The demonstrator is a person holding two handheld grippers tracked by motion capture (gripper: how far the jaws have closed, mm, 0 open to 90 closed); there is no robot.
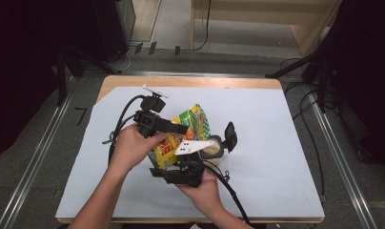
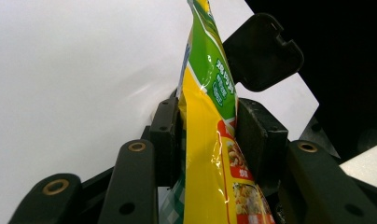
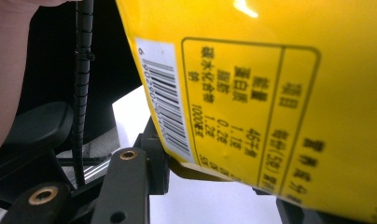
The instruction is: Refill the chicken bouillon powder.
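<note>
Now both grippers, L [image 1: 181,128] & R [image 1: 167,168], fingers clamped on yellow-green plastic snack bag [image 1: 181,136] above table [image 1: 276,157], near open-lidded jar [image 1: 214,151].

The high view looks forward and down on the whole desk [image 1: 276,143] from above. Each gripper view looks very near along its own jaws; all three views share the yellow packet [image 1: 181,138]

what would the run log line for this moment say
left gripper: shut on yellow-green packet | right gripper: shut on packet's lower edge | open-lidded jar: beside packet | table
</note>
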